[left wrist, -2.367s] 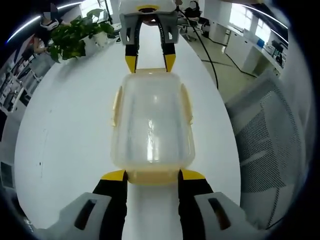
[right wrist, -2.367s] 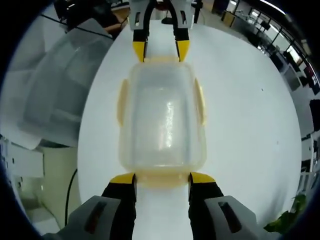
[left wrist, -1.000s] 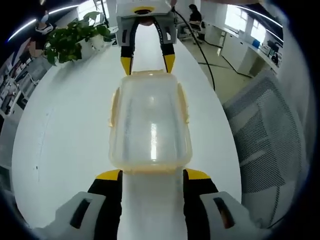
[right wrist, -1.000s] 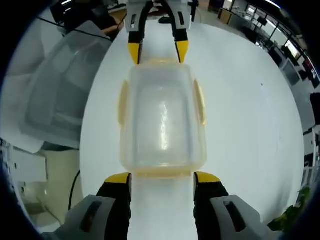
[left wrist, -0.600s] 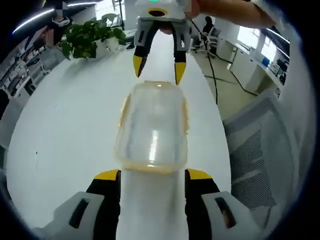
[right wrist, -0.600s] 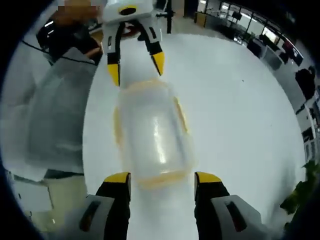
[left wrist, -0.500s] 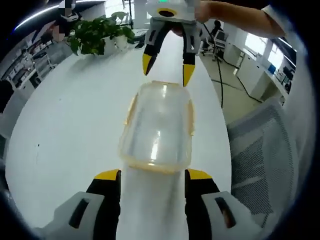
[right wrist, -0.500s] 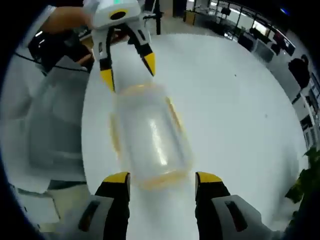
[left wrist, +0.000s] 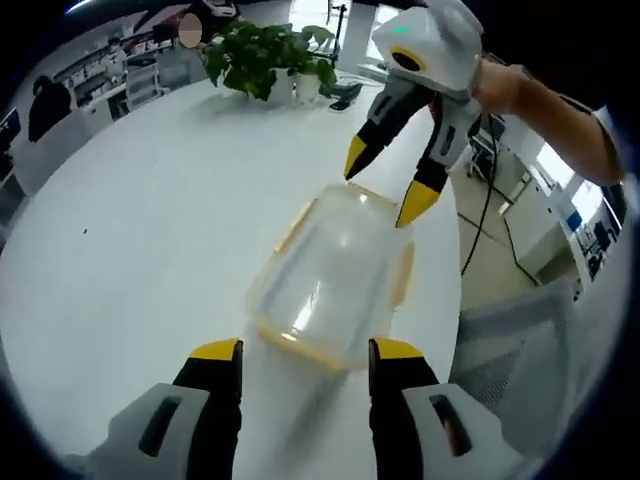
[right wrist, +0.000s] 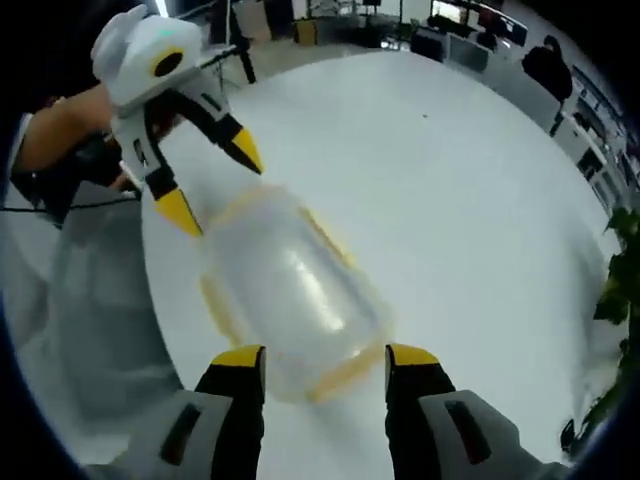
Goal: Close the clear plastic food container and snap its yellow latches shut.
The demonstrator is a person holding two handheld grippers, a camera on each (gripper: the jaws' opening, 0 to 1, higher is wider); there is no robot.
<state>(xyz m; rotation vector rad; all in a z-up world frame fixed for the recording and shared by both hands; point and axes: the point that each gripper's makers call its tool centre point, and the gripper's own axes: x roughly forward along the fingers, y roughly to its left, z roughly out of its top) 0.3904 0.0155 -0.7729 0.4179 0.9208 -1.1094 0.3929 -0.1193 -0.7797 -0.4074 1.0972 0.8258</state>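
The clear plastic container (left wrist: 335, 275) with its lid on lies on the white table (left wrist: 130, 230). Yellow latches (left wrist: 404, 276) run along its rim. My left gripper (left wrist: 305, 350) is open, its yellow tips on either side of the container's near end. My right gripper (left wrist: 385, 183), held by a hand, comes in from the upper right, open and tilted over the far end. In the right gripper view the same container (right wrist: 285, 290) lies blurred between my open right gripper (right wrist: 324, 356) and the left gripper (right wrist: 212, 182), which hangs open above its far end.
A potted plant (left wrist: 265, 55) stands at the table's far side. A grey mesh chair (left wrist: 510, 350) sits just past the table edge beside the container, and the same chair (right wrist: 80, 330) shows in the right gripper view. A wide stretch of white tabletop (right wrist: 450, 180) lies on the other side.
Both grippers have pulled back from the container's ends, lifted and swung sideways, so both views have rolled. The container has stayed on the table.
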